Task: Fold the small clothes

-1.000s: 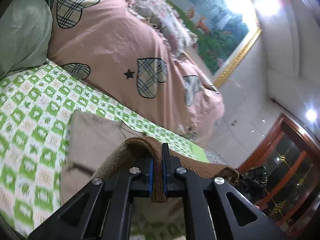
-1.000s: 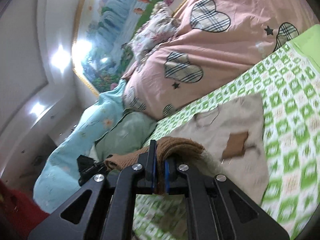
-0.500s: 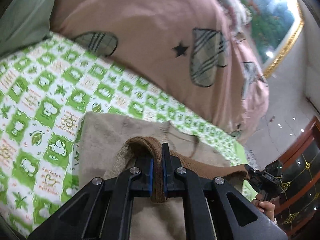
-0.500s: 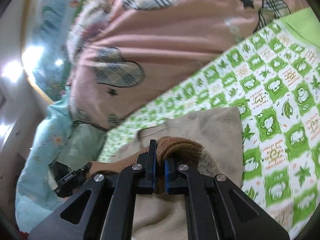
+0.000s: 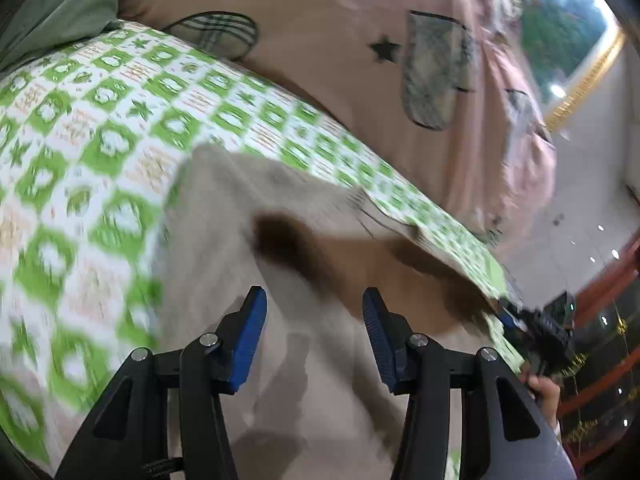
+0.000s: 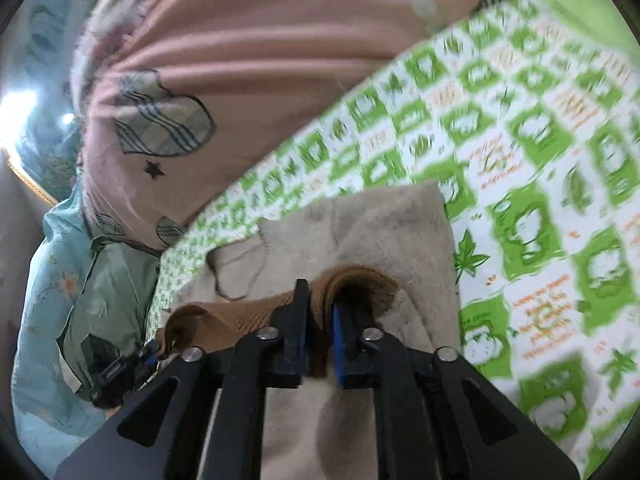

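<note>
A beige knit sweater [image 5: 224,208] with a brown hem [image 5: 280,240] lies folded over on the green-checked sheet [image 5: 100,140]. My left gripper [image 5: 314,320] hovers just above it, jaws opening wide, nothing between the blue pads; the hem has dropped in front of them. In the right wrist view the sweater [image 6: 380,220] lies under my right gripper [image 6: 320,300], whose jaws are opening, with the brown hem [image 6: 360,280] still loosely between them. Each gripper shows at the edge of the other's view: the right gripper [image 5: 536,332] and the left gripper [image 6: 116,372].
A pink quilt [image 5: 340,60] with plaid hearts is heaped behind the sweater. A green pillow [image 5: 60,8] and pale blue bedding [image 6: 40,280] lie at the side. A person's hand [image 5: 544,392] holds the right gripper. The patterned sheet [image 6: 520,140] spreads beside the sweater.
Both grippers came down toward the bed carrying the brown hem over the sweater's body. The left jaws have opened and dropped the hem. The right jaws have parted slightly.
</note>
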